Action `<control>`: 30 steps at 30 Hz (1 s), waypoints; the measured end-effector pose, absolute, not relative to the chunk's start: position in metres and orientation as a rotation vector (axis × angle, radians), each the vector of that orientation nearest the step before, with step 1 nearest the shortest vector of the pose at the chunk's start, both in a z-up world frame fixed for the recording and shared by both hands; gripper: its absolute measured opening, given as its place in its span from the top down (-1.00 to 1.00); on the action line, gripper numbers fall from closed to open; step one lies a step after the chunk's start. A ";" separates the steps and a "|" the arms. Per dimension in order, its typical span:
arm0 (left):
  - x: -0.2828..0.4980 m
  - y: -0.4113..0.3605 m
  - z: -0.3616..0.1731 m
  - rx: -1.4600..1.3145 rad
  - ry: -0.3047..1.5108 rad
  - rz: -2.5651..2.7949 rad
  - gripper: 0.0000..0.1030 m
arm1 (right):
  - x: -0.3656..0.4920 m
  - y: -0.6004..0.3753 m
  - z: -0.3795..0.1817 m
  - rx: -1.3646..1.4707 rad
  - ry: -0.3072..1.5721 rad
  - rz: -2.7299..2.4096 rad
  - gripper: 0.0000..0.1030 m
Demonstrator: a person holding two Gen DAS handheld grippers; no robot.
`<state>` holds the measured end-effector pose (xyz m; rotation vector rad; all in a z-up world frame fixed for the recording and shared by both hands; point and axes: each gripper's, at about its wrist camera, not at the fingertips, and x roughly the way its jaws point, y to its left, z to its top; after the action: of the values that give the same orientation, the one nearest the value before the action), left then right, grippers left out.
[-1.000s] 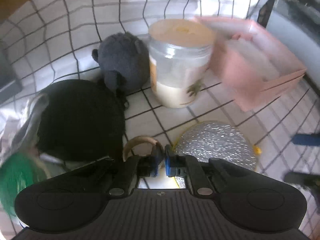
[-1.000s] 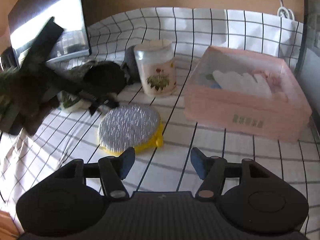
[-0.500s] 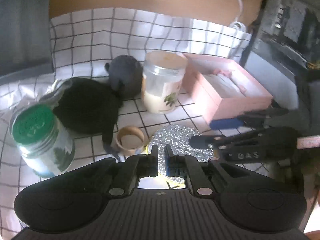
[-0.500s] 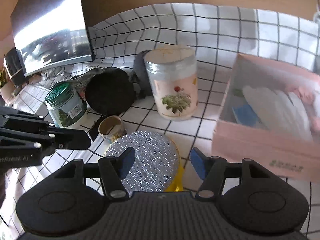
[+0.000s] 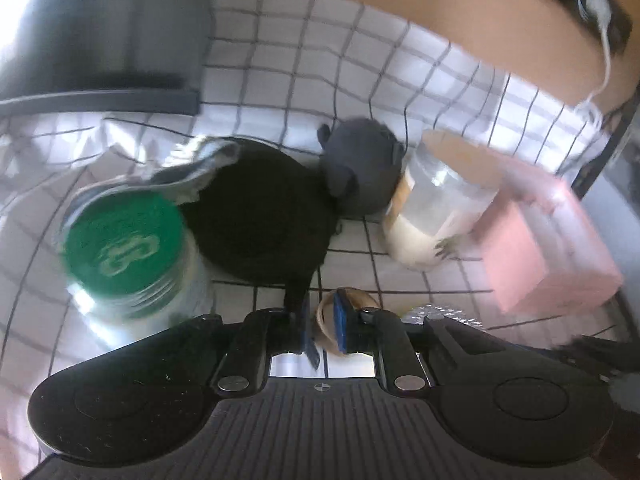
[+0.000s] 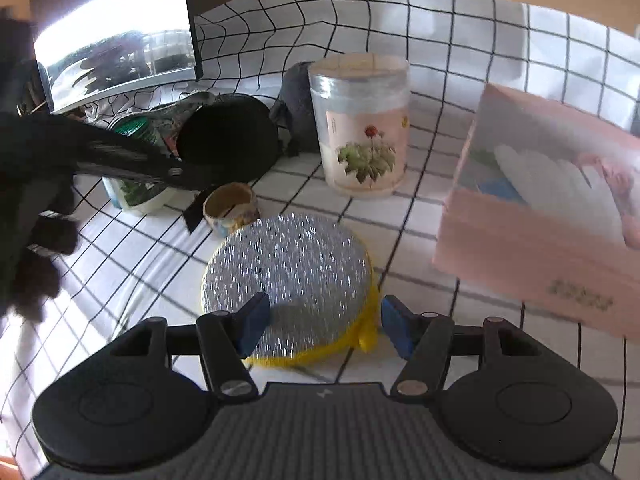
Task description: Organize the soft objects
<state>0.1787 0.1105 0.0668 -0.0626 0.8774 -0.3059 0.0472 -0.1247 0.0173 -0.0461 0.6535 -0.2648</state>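
Note:
A round silver glitter pad with a yellow rim (image 6: pixel 288 268) lies on the checked cloth, just ahead of my open, empty right gripper (image 6: pixel 322 322). A dark grey plush toy (image 5: pixel 360 168) sits behind a flat black round pouch (image 5: pixel 260 216); both also show in the right wrist view, the plush (image 6: pixel 296 104) and the pouch (image 6: pixel 228 136). My left gripper (image 5: pixel 322 322) hovers over a small roll of tape (image 5: pixel 346 308), its jaws slightly parted and holding nothing. It shows as a dark arm (image 6: pixel 120 156) in the right wrist view.
A clear flower-printed jar (image 6: pixel 362 124) stands mid-table. A green-lidded jar (image 5: pixel 124 244) stands at the left. An open pink box (image 6: pixel 548 208) with white and pink soft items is at the right. A monitor (image 6: pixel 116 36) stands at the back left.
My left gripper swung left, toward the black pouch and green-lidded jar, and its jaws parted a little. My right gripper moved closer to the glitter pad.

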 end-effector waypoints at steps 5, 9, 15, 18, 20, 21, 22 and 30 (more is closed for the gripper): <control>0.195 0.087 0.045 0.080 0.949 -0.301 0.69 | 0.031 -0.126 0.015 -0.048 0.658 -0.268 -0.21; 0.188 0.079 0.042 0.150 0.914 -0.326 0.63 | 0.022 -0.127 0.016 -0.036 0.654 -0.269 -0.21; 0.160 0.080 0.039 0.146 0.882 -0.345 0.81 | 0.014 -0.132 0.031 -0.025 0.603 -0.240 -0.23; 0.140 0.093 0.039 0.114 0.877 -0.341 0.81 | 0.021 -0.129 0.034 -0.068 0.598 -0.193 -0.35; 0.125 0.104 0.044 0.080 0.885 -0.344 0.82 | 0.029 -0.132 0.034 -0.073 0.599 -0.194 -0.35; 0.117 0.110 0.047 0.058 0.882 -0.346 0.82 | 0.032 -0.135 0.035 -0.056 0.600 -0.196 -0.35; 0.112 0.114 0.050 0.029 0.881 -0.359 0.82 | 0.035 -0.139 0.035 -0.024 0.598 -0.200 -0.35; 0.095 0.082 0.046 0.017 0.929 -0.521 0.83 | 0.059 -0.159 0.028 0.124 0.604 -0.201 -0.36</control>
<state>0.0947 0.0822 0.0462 0.0170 0.9291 -0.5209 0.0591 -0.1591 0.0280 0.1238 0.6044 -0.2013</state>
